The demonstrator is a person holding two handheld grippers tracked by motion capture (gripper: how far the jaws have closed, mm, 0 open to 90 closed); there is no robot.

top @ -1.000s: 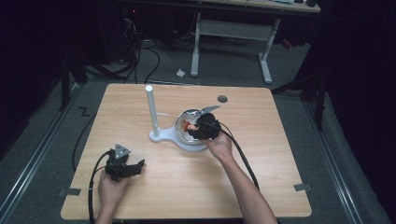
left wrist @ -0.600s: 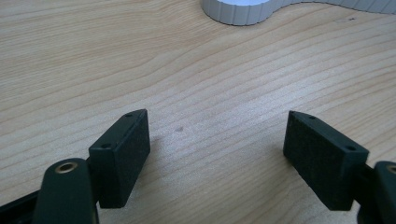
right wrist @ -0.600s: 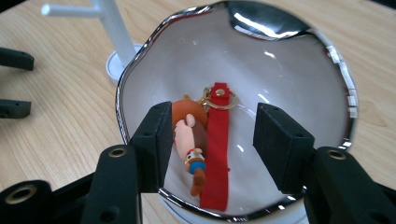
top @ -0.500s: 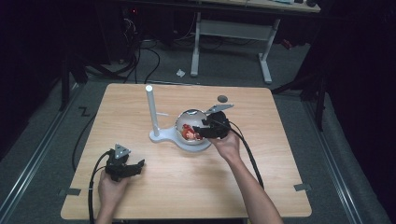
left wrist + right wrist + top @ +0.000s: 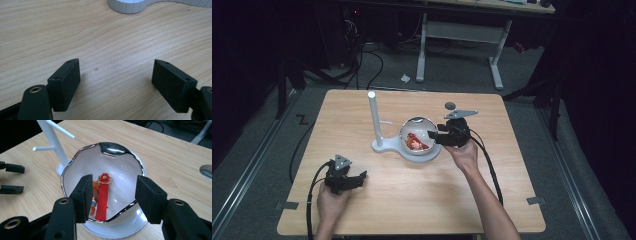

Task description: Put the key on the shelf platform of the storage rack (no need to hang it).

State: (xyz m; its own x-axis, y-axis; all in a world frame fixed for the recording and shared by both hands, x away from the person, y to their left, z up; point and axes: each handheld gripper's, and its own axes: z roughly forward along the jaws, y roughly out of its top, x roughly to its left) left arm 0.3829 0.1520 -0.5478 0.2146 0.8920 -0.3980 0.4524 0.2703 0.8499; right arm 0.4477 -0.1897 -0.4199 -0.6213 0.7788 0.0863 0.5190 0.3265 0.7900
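**Red keyring strap lies in the white bowl, both grippers released**

Red is the strap of the keyring, seen in the high view as a small red and orange patch [image 5: 414, 142] inside the white, silver-rimmed bowl [image 5: 430, 129] near the middle of the pale wooden worktop [image 5: 412, 200]. The bowl sits on a white stand with a flat base and an upright white post [image 5: 373, 117] just to its left. The right gripper [image 5: 432, 135] is held at the bowl's right edge, its jaws pointing toward the bowl; its jaws have just been opening, and nothing is between them. The left gripper [image 5: 359, 177] sits low over the worktop near the front left, well apart from the bowl, in the person's left hand [image 5: 329, 202].

In the left gripper view, the two black jaws stand wide apart, released, over bare wood grain. The ribbed white edge of the stand's base [image 5: 127, 6] shows at the top.

In the right gripper view, the jaws are spread, holding nothing, and they frame the bowl [image 5: 122, 172] from above its near rim. The red strap [image 5: 102, 197] lies flat on the bowl's bottom with a small gold ring [image 5: 103, 179] at its far end; beside it, partly hidden behind the gripper's left jaw, is an orange figure charm [image 5: 94, 195]. The white post carries thin side pegs [image 5: 53, 137] behind the bowl at the upper left. The other gripper's black jaws [image 5: 11, 178] show at the far left edge, spread apart.
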